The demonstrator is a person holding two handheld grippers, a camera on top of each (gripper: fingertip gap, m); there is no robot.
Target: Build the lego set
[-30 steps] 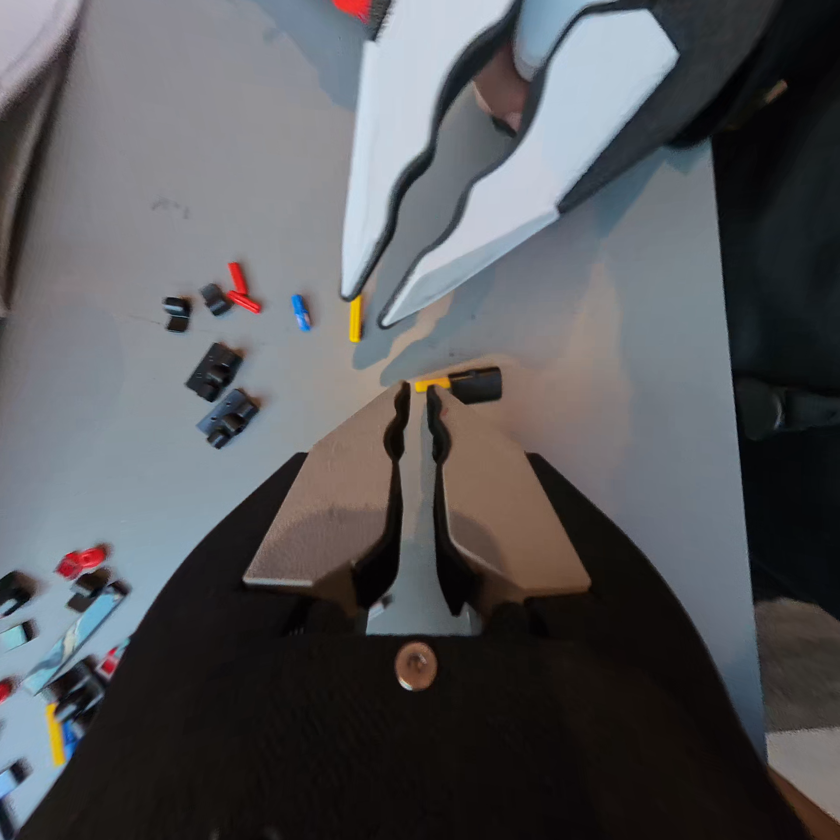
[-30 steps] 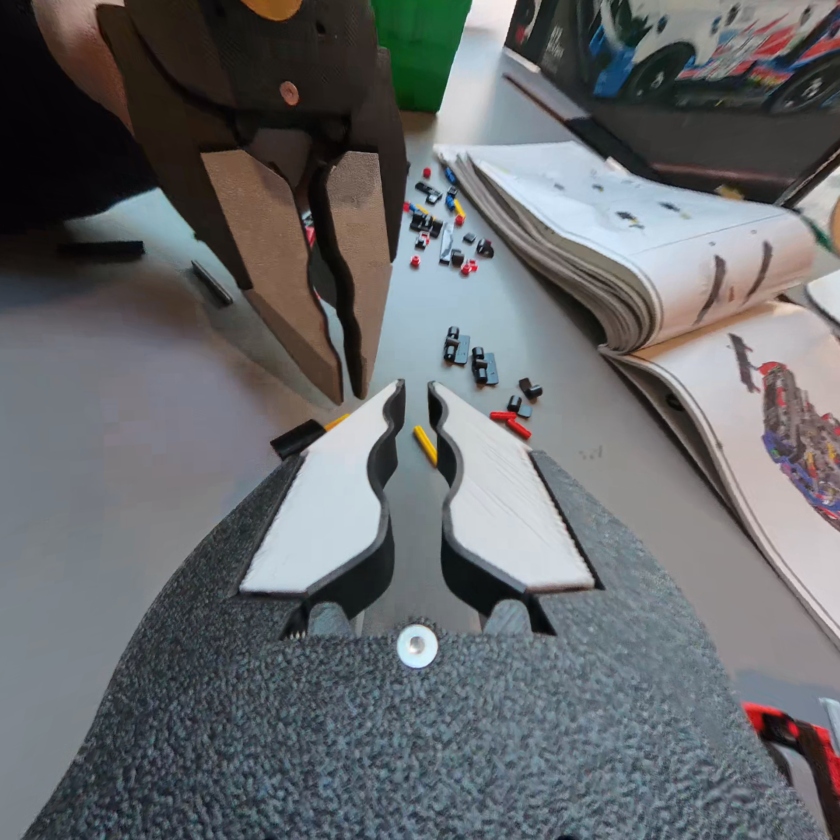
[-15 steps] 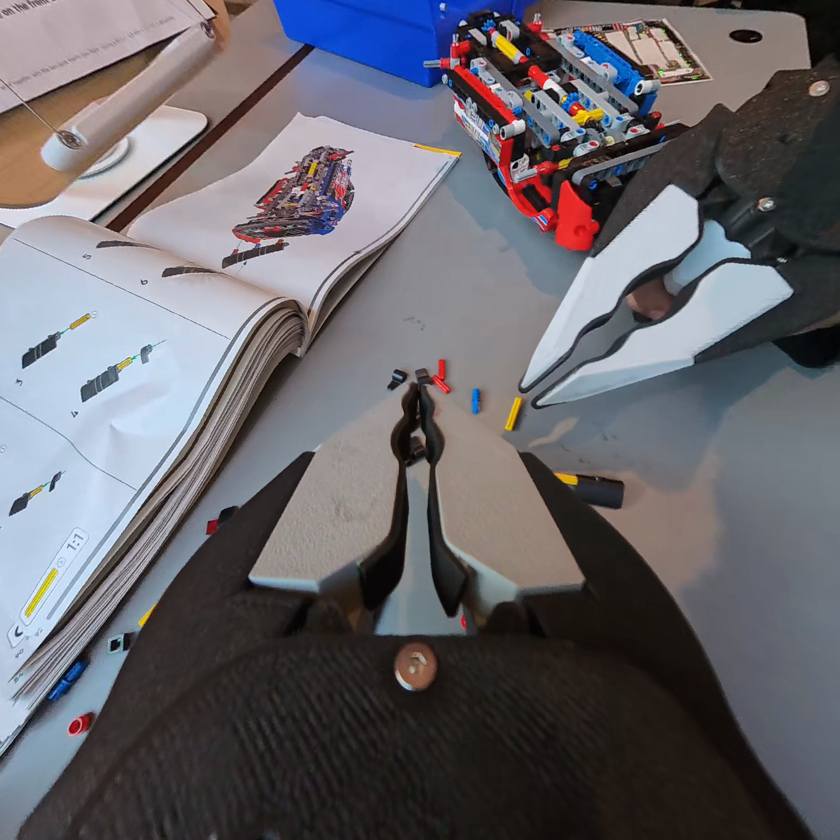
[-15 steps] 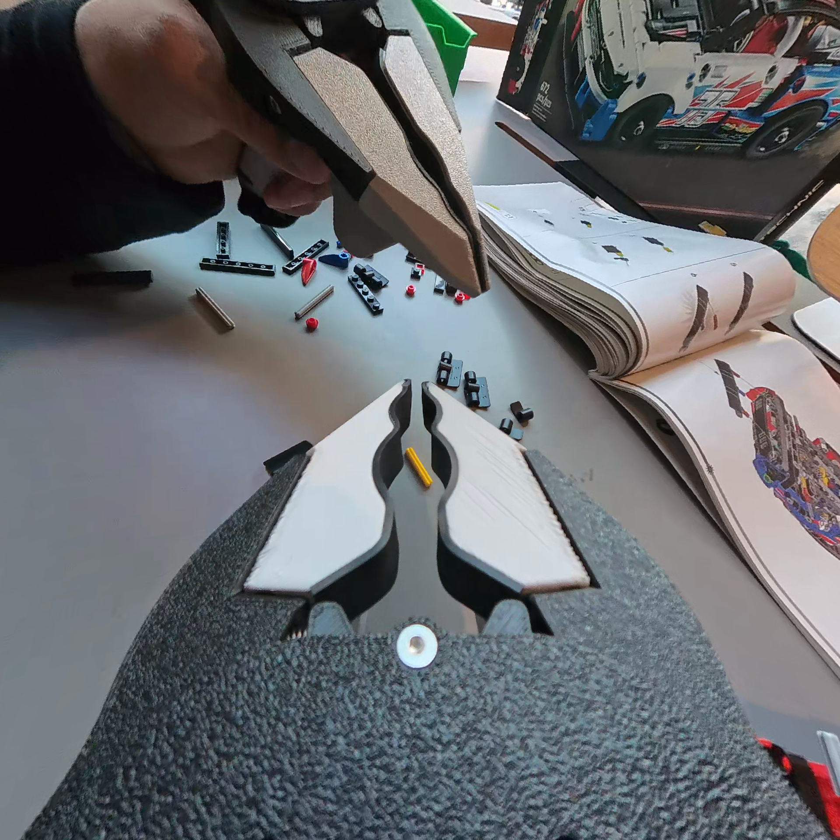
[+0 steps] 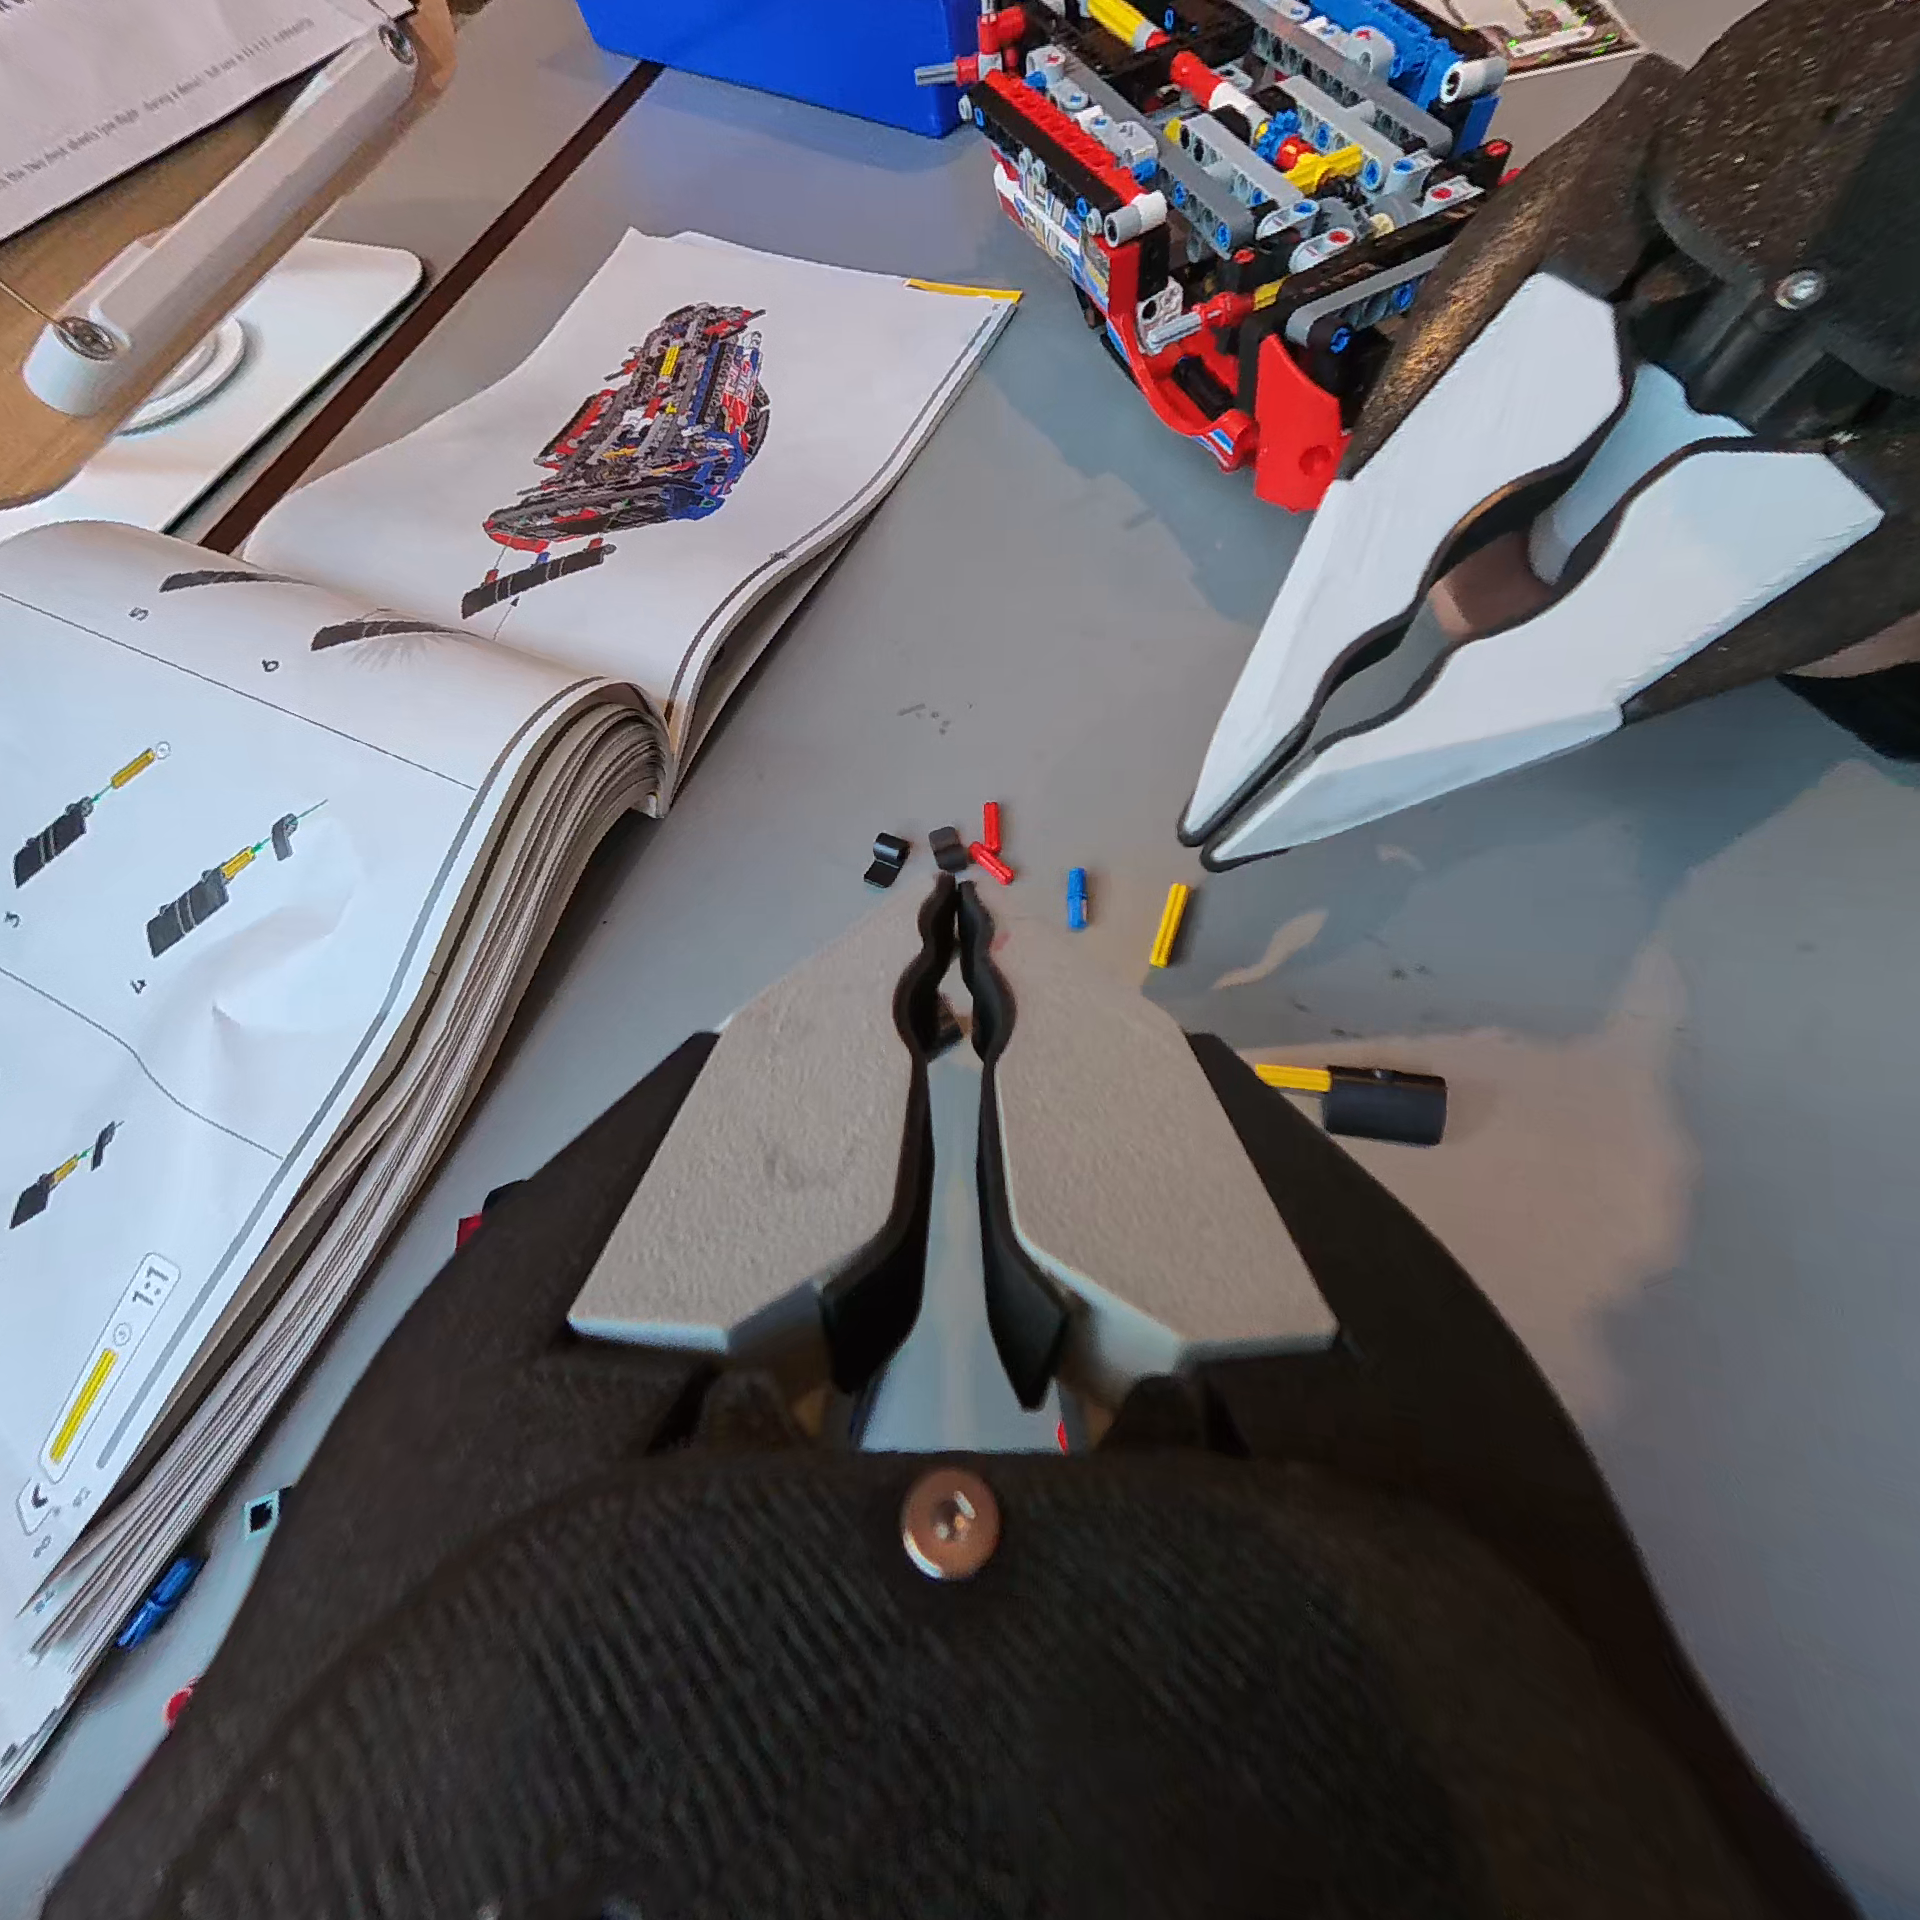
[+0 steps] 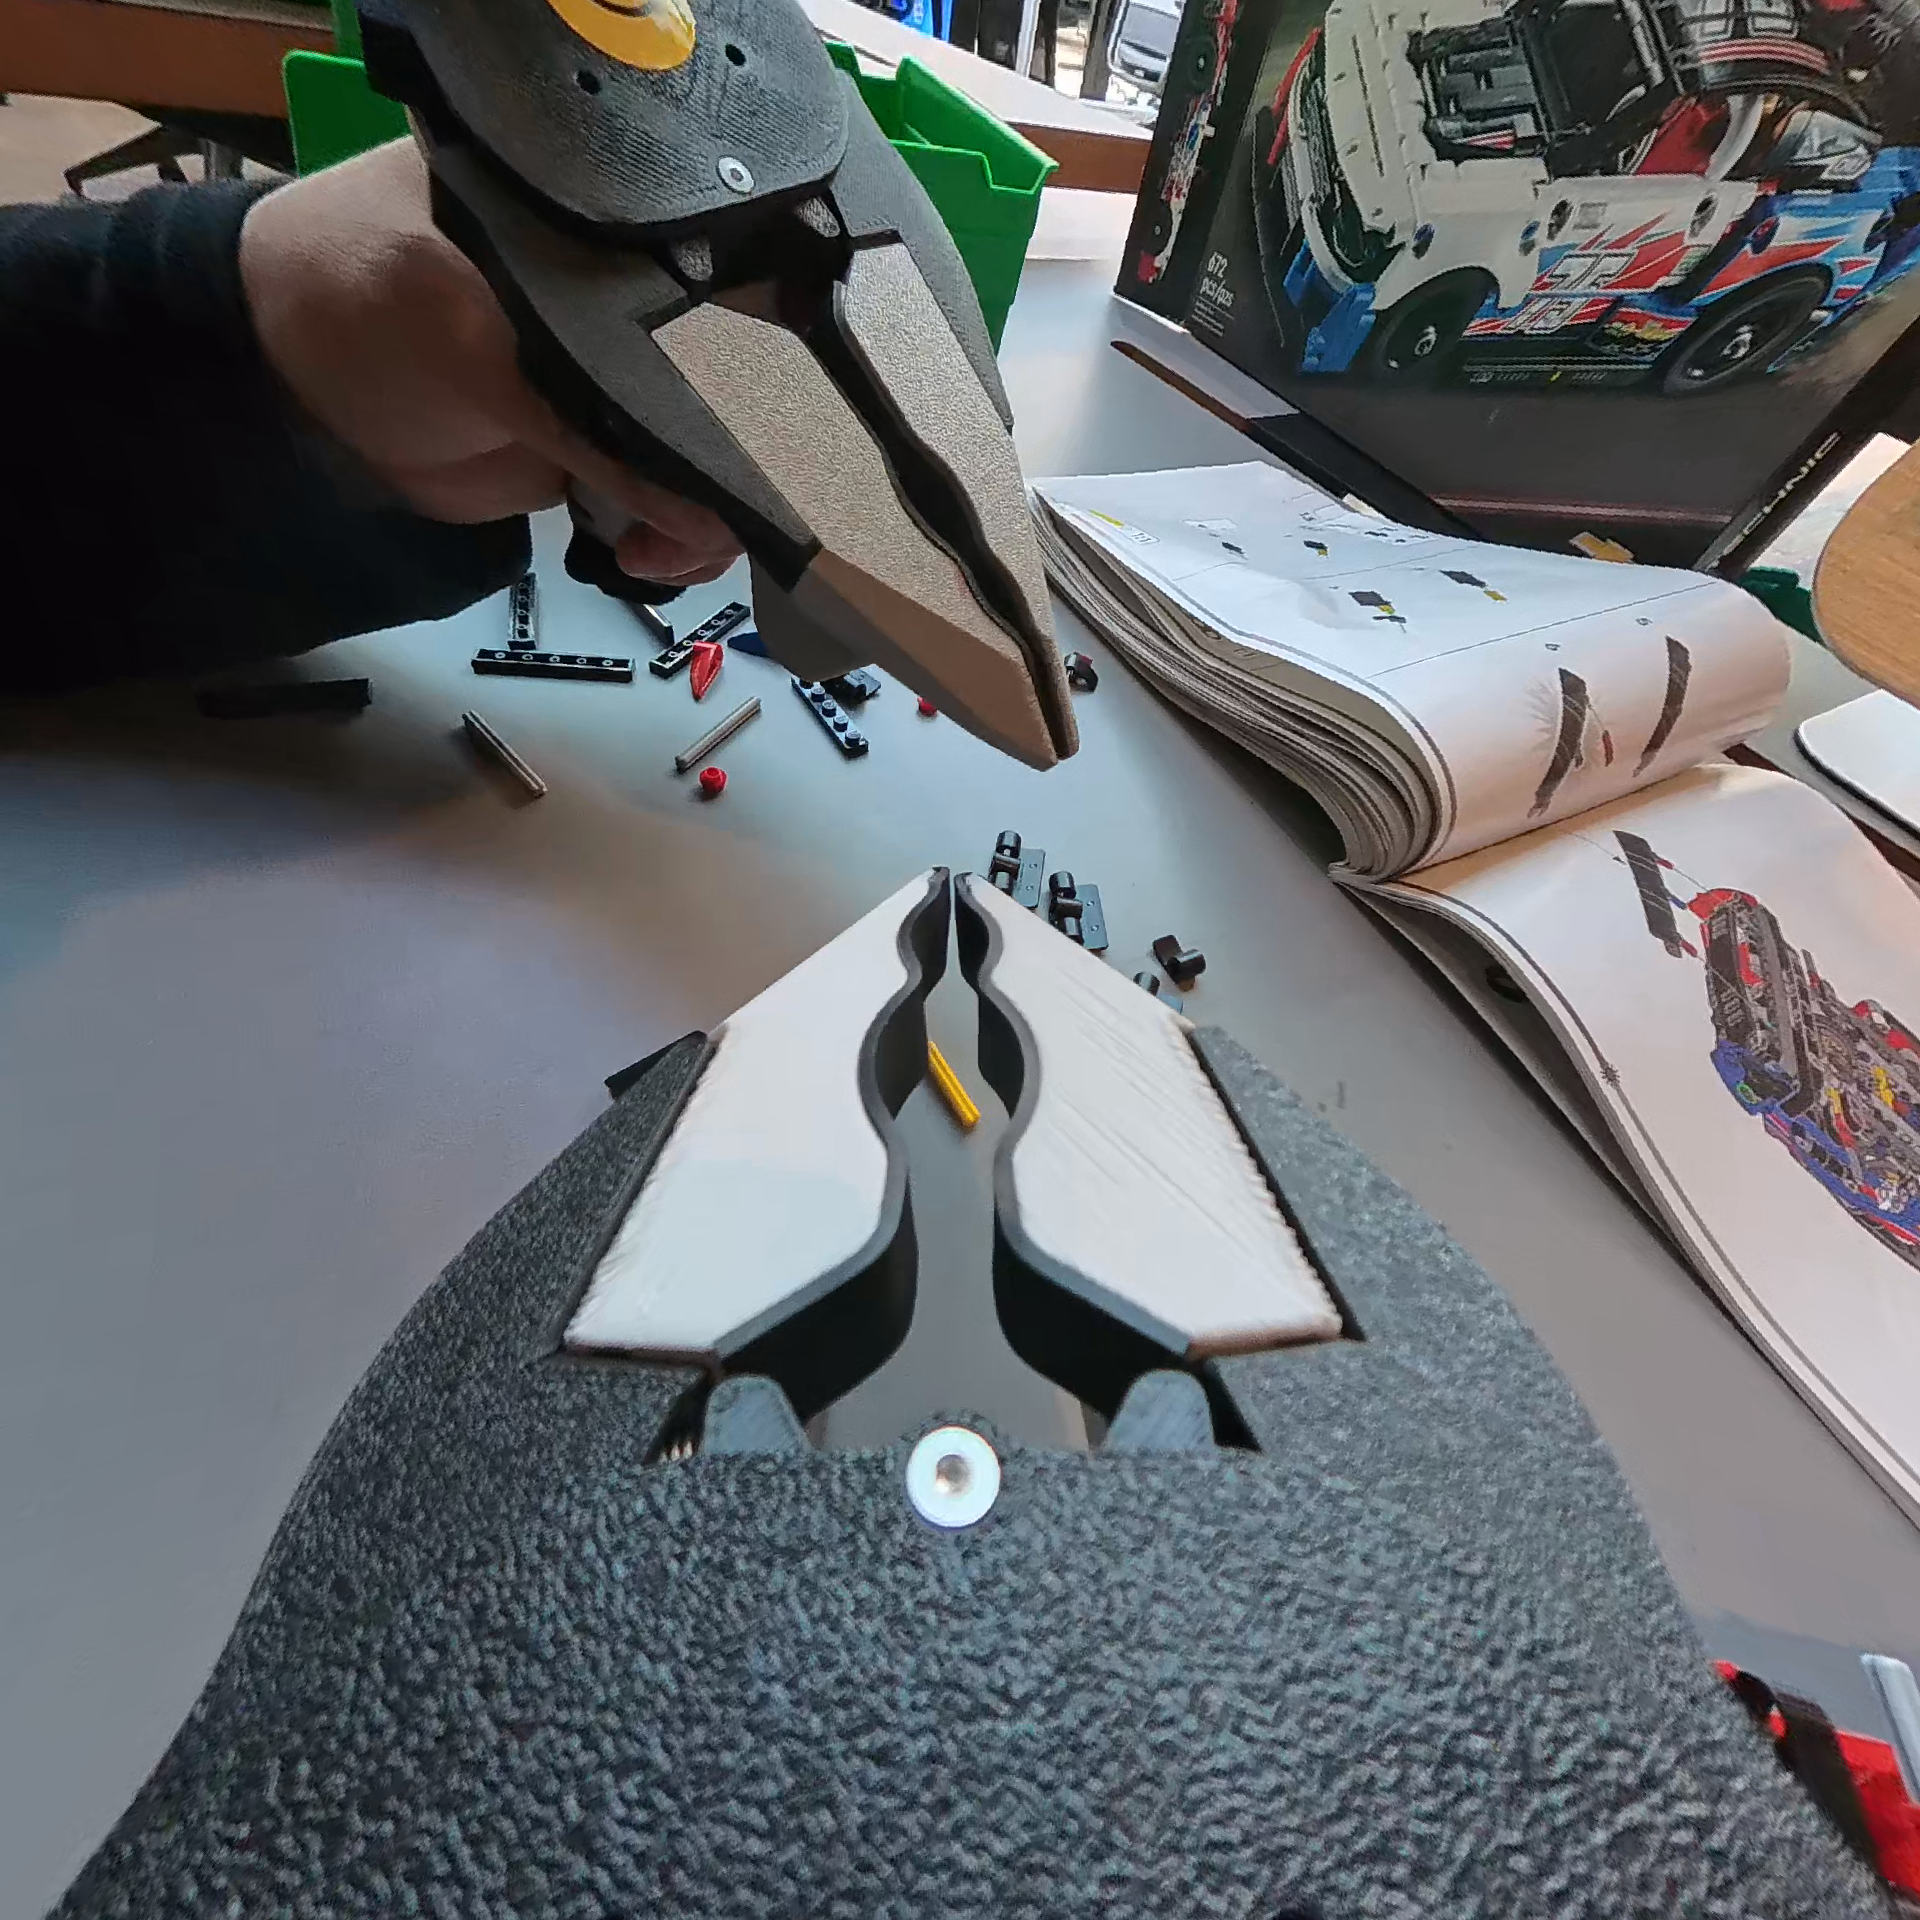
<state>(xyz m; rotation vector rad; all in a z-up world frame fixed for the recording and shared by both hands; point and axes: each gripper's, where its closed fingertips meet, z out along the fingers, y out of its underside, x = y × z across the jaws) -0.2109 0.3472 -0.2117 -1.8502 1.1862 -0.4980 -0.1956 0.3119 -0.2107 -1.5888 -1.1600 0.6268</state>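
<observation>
My left gripper [image 5: 956, 888] is shut, holds nothing I can see, and is raised above the grey table; it also shows in the right wrist view [image 6: 1060, 748]. My right gripper [image 6: 951, 878] is shut and empty, with its tips low over the table. A yellow pin [image 5: 1169, 925] lies just below those tips and shows through the finger gap [image 6: 951, 1086]. A blue pin [image 5: 1077, 897], two red pins [image 5: 990, 844] and small black pieces [image 5: 886, 860] lie beside it. A black cylinder with a yellow axle [image 5: 1382, 1104] lies to the right. The part-built car [image 5: 1226, 208] stands at the back.
An open instruction book [image 5: 416, 727] fills the left side. A blue bin [image 5: 779, 52] stands behind the car. The set's box [image 6: 1558, 208] and a green bin [image 6: 956, 187] stand at the far edge. Black beams, grey axles and red bits [image 6: 551, 665] lie under the left hand. Spacing between my two grippers at the tips: around 4 cm. My right gripper's tips are some 6 cm from the blue pin [image 5: 1077, 897].
My left gripper has lifted off the table, tilted up and closed. My right gripper has closed from slightly open and sits over the yellow pin.
</observation>
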